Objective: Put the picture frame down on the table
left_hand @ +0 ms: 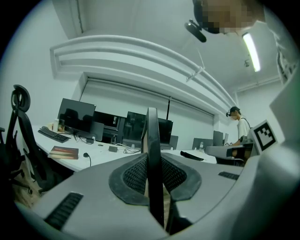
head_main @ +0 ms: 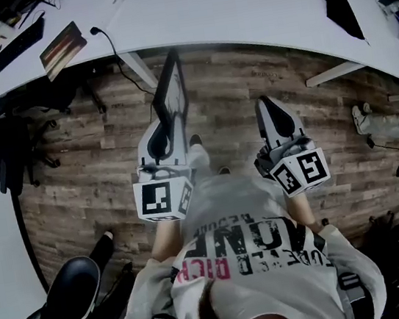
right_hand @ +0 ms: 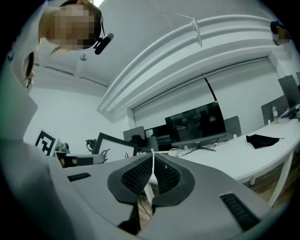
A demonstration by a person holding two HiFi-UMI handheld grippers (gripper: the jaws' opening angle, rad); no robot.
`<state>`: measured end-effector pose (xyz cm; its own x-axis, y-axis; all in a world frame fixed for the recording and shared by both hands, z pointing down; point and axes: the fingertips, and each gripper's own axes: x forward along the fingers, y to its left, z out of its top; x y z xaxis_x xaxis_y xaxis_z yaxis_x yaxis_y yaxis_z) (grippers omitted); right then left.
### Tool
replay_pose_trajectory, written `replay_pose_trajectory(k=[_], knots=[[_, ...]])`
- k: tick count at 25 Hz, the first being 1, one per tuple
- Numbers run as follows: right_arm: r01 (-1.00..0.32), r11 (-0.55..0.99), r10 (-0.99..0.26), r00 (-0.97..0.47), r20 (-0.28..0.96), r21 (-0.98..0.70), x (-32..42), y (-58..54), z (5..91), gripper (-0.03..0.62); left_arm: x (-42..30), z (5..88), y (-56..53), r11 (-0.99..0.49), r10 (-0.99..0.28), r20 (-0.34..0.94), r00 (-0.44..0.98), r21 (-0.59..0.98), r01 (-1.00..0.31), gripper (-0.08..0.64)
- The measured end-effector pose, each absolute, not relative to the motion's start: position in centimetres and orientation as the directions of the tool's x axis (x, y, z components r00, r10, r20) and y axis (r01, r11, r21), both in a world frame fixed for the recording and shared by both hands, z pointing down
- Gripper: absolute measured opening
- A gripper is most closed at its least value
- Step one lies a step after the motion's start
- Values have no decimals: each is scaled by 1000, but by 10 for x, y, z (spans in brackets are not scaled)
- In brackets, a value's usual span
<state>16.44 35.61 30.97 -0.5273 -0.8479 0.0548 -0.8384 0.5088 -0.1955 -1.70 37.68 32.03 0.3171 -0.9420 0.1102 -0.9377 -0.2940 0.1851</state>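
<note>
The picture frame (head_main: pixel 173 92) is not on the surface (head_main: pixel 236 5) yet. It is up in the air over the floor (head_main: pixel 96 163), near the surface's front edge. It stands up tall, with its thin side facing the person. The frame is black, flat and thin, with straight edges. From the right gripper view its middle looks pale.

The left gripper (head_main: pixel 160 135) has it. Its jaws are clamped on the lower part of the frame, one dark bumpy pad on each side. The right gripper (head_main: pixel 272 111) is just beside it, and its jaws are pressed together with nothing between them. Both grippers are grey and smooth.

The surface is white, wide and curved. On it lie a flat book (head_main: pixel 62 48) with a striped cover, a dark keyboard (head_main: pixel 21 42) and a floppy black cloth (head_main: pixel 343 11) far to the right. A thin black cable (head_main: pixel 117 52) runs off the edge near the book and hangs down. Dark screens (left_hand: pixel 76 115) stand at the back. The part of the surface in front of the frame is bare.

The floor is made of brown wood planks. A white table leg (head_main: pixel 140 69) slants down just past the frame. A black chair (head_main: pixel 4 147) stands to the left. Another person (left_hand: pixel 240 126) stands far off on the right.
</note>
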Motion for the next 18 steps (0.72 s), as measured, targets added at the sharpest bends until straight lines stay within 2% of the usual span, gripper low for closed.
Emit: replay_pose_trajectory(k=[10,18], knots=[[-850,485,-860,-506,63,-204,104,271,310,8,-82,314,285,-319,-935,107,338,164,-934,48],[-864,457,-870,-484,96,-210,99,244,318,8,-97,328,257,-302,-932,148,332,191,-934,48]])
